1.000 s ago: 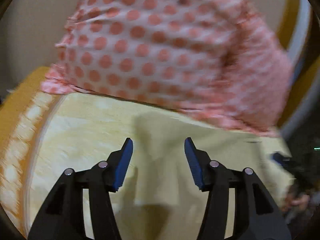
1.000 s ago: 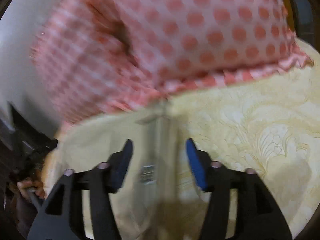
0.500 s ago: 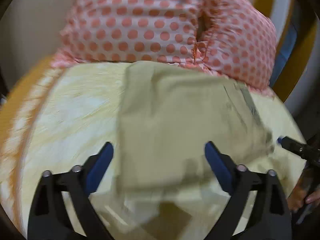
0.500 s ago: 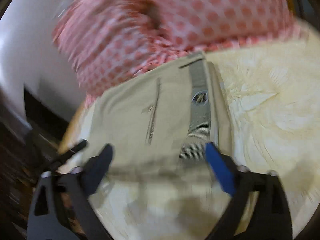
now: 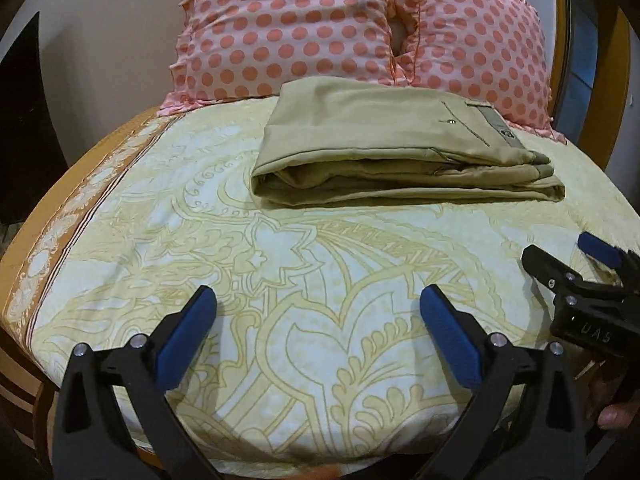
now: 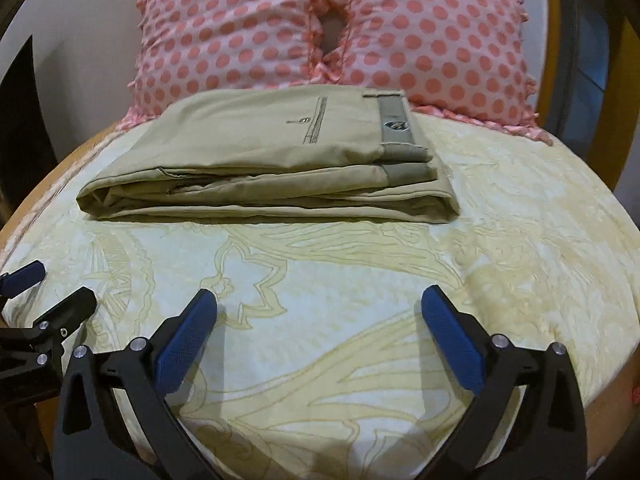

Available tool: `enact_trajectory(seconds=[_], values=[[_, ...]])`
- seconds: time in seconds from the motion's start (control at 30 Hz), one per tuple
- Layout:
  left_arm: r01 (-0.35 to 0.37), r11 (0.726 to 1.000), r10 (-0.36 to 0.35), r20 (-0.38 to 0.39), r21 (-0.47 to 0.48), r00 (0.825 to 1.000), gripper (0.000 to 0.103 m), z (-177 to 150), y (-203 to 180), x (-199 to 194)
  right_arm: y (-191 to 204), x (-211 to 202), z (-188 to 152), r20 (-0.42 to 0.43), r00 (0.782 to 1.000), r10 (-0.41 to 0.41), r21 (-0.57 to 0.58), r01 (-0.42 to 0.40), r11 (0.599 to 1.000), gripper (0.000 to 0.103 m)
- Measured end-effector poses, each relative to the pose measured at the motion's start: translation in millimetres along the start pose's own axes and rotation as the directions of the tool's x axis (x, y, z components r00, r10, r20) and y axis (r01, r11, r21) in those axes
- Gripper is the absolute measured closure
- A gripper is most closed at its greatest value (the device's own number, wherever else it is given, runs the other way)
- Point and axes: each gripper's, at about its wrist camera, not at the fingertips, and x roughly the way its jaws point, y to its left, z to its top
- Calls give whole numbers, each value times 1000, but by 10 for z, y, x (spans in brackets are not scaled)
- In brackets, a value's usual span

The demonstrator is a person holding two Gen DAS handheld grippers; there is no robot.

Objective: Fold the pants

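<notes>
Left gripper (image 5: 318, 312): jaws spread wide, blue pads (image 5: 185, 336) apart, nothing between them, hovering over the bedsheet (image 5: 304, 280). It also shows at the left edge of the right wrist view, low over the sheet.

Bedsheet is pale yellow with a large floral line pattern and an orange-brown border (image 5: 60, 220) running along the left side of the bed.

Khaki pants (image 5: 384, 148) lie folded in a flat, layered rectangle on the sheet, well ahead of both grippers and touched by neither. Rounded fold edge on the left, stacked layers facing the cameras, waistband (image 6: 394, 122) with a small round logo patch at the right end. A back pocket seam with a button (image 6: 305, 120) shows on the top layer.

Far edge of the pants sits right against two pink pillows (image 5: 288, 28) with coral polka dots, propped side by side at the head of the bed with a gap between them.

Right gripper (image 6: 320, 312): jaws also spread wide, holding nothing, hovering above the sheet short of the pants. In the left wrist view it appears at the right edge, with part of the person's hand (image 5: 614, 416) visible below it.
</notes>
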Motion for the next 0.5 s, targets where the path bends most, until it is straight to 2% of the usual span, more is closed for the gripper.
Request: enact_trajectory(seconds=[0.13,0.5], values=[[-9,1000,9,37,-11,999,2,-35,-2,-18,21,36,6,26,1000,-16,13,16,1000,1],[-9,1000,9,36,-11,999,2,-15,1,6,23,42,-1,30,999,-16,10,15,1000,1]])
